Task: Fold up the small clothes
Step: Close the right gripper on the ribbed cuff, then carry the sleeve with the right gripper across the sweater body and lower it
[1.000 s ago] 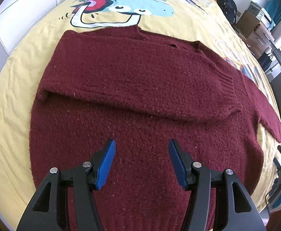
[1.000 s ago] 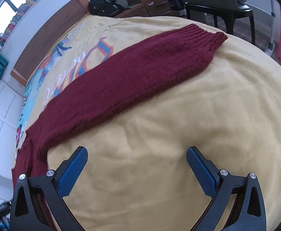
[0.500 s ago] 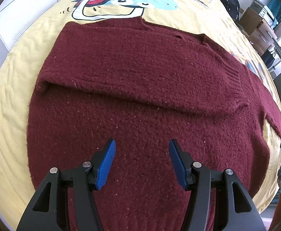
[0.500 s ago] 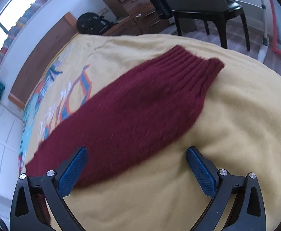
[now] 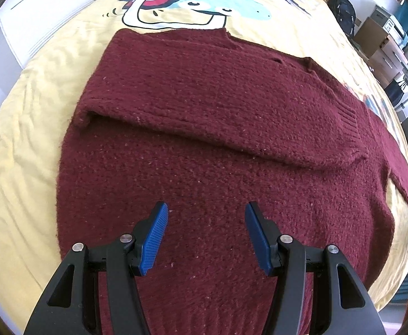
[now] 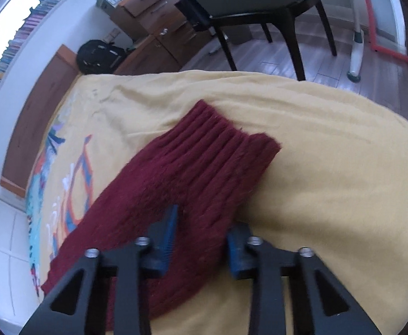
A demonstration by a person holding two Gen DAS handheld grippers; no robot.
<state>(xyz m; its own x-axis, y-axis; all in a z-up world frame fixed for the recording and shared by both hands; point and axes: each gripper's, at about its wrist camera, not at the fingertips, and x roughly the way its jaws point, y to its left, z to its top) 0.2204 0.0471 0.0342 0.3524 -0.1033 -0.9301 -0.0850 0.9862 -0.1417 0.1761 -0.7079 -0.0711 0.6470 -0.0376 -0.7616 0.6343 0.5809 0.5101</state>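
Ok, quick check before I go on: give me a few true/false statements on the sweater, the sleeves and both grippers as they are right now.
1. One sleeve is folded across the sweater body. True.
2. The left gripper is shut on the sweater hem. False: its fingers stand apart above the knit, holding nothing.
3. The right gripper has the outstretched sleeve between its fingers, near the ribbed cuff. True, though blur hides whether they are pinching it.
4. The outstretched sleeve hangs off the bed. False: it lies on the yellow bedspread.
5. The sweater is blue. False: it is dark red.
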